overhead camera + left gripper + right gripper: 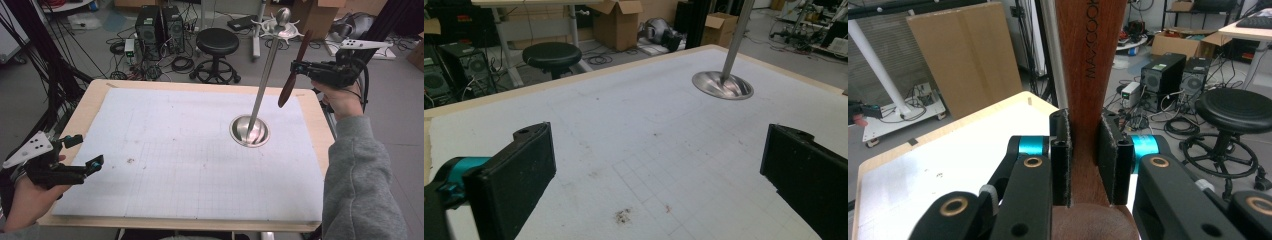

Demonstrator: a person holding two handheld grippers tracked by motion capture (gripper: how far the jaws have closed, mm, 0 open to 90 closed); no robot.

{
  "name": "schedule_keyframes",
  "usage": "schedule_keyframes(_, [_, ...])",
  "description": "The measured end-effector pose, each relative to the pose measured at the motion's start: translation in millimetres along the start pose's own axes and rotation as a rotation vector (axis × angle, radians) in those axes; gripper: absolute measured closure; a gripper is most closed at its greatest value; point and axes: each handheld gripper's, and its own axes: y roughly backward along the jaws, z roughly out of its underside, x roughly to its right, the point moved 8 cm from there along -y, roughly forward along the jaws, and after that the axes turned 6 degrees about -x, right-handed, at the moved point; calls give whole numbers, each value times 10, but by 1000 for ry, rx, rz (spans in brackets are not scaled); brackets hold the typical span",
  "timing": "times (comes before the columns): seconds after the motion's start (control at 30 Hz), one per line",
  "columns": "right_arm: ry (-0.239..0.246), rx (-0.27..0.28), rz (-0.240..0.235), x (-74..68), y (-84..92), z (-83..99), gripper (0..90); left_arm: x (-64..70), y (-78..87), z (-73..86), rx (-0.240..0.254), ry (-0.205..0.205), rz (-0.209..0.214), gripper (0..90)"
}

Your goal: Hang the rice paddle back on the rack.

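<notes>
The right gripper (300,67) is pinching a dark wooden utensil (295,70) by its handle and holds it in the air, near the top of a tall metal stand (264,85) with hooks at its head. The stand's round base (249,131) sits on the white mat (150,150) at the right side of the table. I judge the step in hand is hanging the utensil on a hook, so the next move calls for lifting its end up to one. The left gripper (85,155) waits low at the left, jaws spread and empty. The right gripper view shows lettering on the utensil (1091,60); the left gripper view shows small brown stains (622,216) on the mat.
</notes>
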Motion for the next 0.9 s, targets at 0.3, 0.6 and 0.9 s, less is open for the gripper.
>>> schedule_keyframes(0.3, [5, 8, 2, 11, -2, -8, 774, 1, -2, 4, -1, 0, 0, 17])
schedule_keyframes(0.6, [2, 8, 0, 29, -6, -3, 774, 0, -3, 11, -3, 1, -2, 17])
schedule_keyframes(0.9, [8, 7, -17, 12, -59, -6, 775, -7, 6, 12, -1, 3, -2, 17])
